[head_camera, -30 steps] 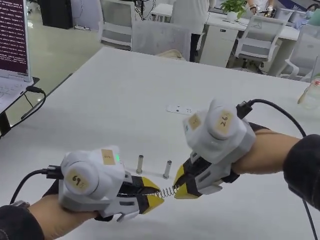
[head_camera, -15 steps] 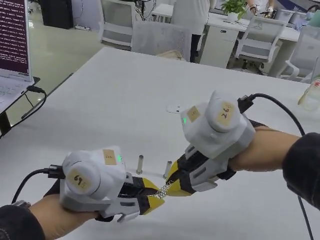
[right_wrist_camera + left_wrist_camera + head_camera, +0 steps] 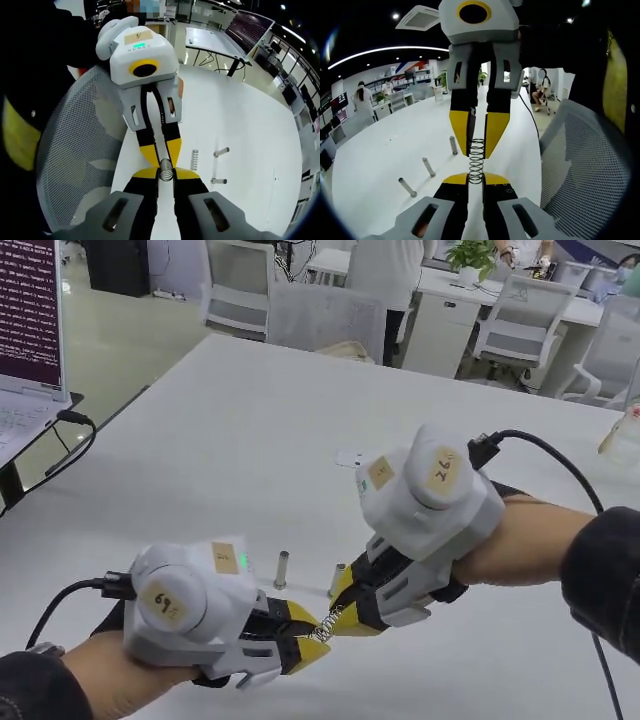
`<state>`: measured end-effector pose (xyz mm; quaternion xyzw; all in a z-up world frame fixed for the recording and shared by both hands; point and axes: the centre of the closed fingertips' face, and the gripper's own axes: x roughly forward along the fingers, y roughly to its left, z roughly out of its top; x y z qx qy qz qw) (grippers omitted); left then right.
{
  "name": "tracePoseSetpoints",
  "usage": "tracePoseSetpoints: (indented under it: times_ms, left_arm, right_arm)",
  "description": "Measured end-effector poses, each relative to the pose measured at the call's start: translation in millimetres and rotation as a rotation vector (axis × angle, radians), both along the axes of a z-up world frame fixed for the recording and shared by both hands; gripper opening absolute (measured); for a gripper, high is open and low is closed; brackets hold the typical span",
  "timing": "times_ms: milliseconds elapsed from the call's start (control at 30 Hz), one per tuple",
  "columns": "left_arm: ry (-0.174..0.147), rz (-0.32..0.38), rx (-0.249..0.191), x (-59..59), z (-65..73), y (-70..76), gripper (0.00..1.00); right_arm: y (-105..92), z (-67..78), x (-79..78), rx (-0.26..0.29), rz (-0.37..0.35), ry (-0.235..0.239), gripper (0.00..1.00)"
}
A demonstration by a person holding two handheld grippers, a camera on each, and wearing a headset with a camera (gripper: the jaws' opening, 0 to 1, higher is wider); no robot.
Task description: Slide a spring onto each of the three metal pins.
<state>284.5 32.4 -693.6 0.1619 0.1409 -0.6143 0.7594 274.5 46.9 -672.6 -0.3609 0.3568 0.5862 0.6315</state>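
**Left gripper** [image 3: 306, 633]: jaws clenched on one end of the spring [image 3: 322, 624].

**Right gripper** [image 3: 340, 608]: jaws clenched on the opposite end of the same spring.

**Spring position:** the coil spans the short gap between the two pairs of yellow tips. It is held in the air above the white table [image 3: 250, 440], close to the table's near edge and clear of the pins. In the left gripper view it runs straight from that gripper's own tips up to the right gripper's tips, which enter from the top.

**Pins:** in the left gripper view, three pins stand upright in a row on the table, to the left of the held spring.
- The fitted pin [image 3: 453, 145] already carries a coil.
- The middle pin [image 3: 428, 167] is bare.
- The end pin [image 3: 407, 187] is also bare.

**Surroundings:** a mesh chair back [image 3: 585, 160] sits just off the table edge, and an open laptop [image 3: 25, 320] stands at the far left.
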Motion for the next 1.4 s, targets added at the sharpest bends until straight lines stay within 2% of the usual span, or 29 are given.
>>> tracePoseSetpoints:
  times_ms: [367, 667, 1067, 1400]
  left_arm:
    - [0.0, -0.004, -0.002, -0.4, -1.6, -2.5, 0.02]
    - [-0.015, 0.0, -0.011, 2.0, -0.6, -2.1, 0.05]
    - [0.032, 0.021, -0.035, 1.0, -3.0, 11.1, 0.19]
    - [0.055, 0.054, -0.042, -1.0, -12.0, 33.0, 0.24]
  right_arm:
    - [0.8, -1.1, 1.2, -0.034, 0.01, 0.005, 0.08]
    - [-1.7, -1.2, 6.4, -0.061, 0.008, -0.001, 0.07]
    - [-14.3, -4.5, 15.9, -0.091, -0.02, 0.008, 0.08]
    - [-27.6, -1.4, 32.6, -0.133, -0.039, 0.003, 0.08]
